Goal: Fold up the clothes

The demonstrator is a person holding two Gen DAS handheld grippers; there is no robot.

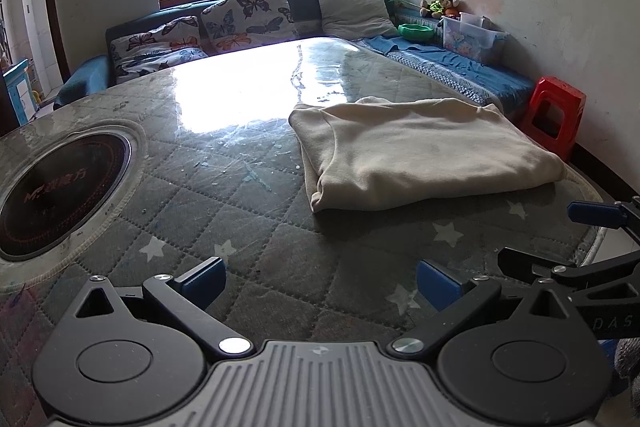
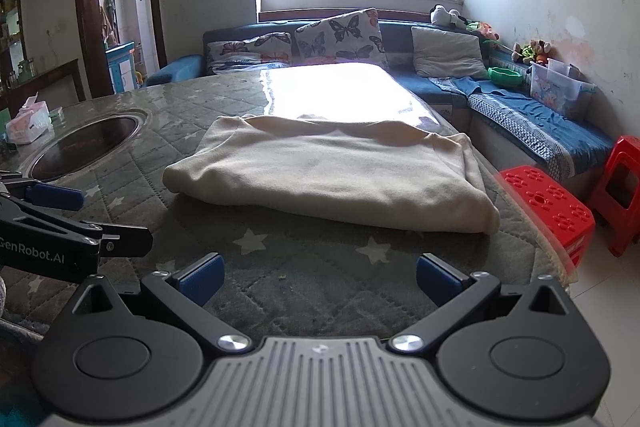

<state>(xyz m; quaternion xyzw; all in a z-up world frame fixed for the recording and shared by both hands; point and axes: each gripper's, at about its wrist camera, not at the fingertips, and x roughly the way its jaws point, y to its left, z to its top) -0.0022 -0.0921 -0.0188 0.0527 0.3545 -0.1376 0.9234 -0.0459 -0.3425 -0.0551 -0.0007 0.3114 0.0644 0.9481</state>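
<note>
Ahead-left of the left gripper (image 1: 320,281) sits a round black cooktop (image 1: 60,187) sunk in the quilted table (image 1: 240,211); a tissue pack (image 2: 28,125) lies beyond it. Right of the right gripper (image 2: 320,279), off the table edge, stand two red stools (image 2: 548,207). Nothing lies btw. either claw and the folded cream garment (image 2: 332,171), which rests flat just ahead of the right gripper, ahead-right of the left, long axis running left-right. Both grippers hover w/ jaws spread wide, empty.
</note>
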